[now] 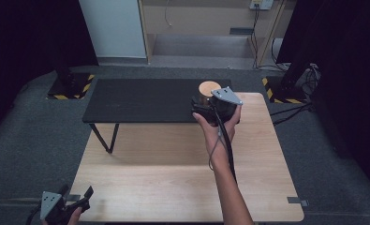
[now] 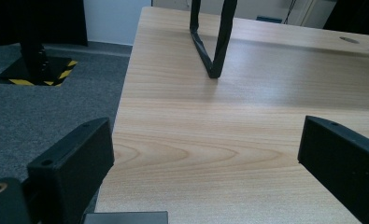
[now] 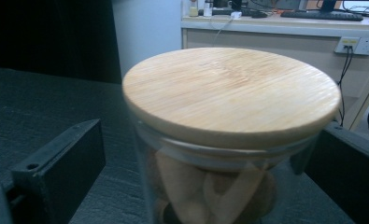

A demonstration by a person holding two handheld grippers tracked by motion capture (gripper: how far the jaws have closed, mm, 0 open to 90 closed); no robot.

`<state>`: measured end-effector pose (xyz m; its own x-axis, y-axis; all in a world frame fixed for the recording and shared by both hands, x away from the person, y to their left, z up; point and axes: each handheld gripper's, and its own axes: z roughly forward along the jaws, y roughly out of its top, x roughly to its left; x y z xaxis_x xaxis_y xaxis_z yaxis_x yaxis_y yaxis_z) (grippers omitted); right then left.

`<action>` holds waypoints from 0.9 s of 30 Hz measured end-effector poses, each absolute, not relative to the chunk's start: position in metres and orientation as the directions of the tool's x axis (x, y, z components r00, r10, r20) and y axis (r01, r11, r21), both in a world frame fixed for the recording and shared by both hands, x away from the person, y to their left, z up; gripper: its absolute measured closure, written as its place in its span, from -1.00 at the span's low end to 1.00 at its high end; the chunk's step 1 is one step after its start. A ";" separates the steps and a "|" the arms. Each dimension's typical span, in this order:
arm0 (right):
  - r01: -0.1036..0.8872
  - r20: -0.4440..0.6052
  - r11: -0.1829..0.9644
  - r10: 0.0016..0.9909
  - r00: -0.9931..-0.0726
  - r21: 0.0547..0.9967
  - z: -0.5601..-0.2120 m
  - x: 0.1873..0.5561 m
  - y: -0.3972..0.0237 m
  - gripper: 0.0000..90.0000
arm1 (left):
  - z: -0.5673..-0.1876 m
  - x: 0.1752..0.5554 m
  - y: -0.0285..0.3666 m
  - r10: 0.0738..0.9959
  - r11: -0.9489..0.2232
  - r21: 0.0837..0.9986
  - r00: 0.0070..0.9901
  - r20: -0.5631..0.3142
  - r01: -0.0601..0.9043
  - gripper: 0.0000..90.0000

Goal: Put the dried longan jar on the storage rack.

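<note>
From above, the right gripper [image 1: 210,108] reaches a glass jar [image 1: 206,96] with a wooden lid [image 1: 209,87], standing on a black raised shelf [image 1: 140,99] at the far side of the wooden table [image 1: 173,178]; the left gripper [image 1: 75,202] rests at the near left corner. The left gripper view shows its jaws spread wide over bare wood. The right gripper view shows jaws flanking the jar, apart, not clamped. Glass is likely rigid, slippery and breakable; grip the wall below the lid. No readable labels.

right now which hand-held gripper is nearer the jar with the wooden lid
Right. The right hand-held gripper is at the jar on the black raised shelf, jaws open on either side of it. The left hand-held gripper is open at the table's near left corner, far away.
</note>
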<state>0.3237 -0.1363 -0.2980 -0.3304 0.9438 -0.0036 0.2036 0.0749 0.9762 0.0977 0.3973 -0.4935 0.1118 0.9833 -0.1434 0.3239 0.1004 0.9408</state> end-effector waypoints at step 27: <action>0.154 0.008 0.049 0.938 -0.347 0.987 -0.318 0.259 -0.144 -0.98 | -0.489 0.093 0.398 0.983 0.096 0.946 0.118 -0.138 0.311 -0.95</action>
<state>0.2593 -0.1438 -0.3183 -0.3469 0.9379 0.0076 0.1535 0.0488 0.9869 0.0926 0.3976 -0.4893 0.1176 0.9834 -0.1383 0.3109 0.0958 0.9456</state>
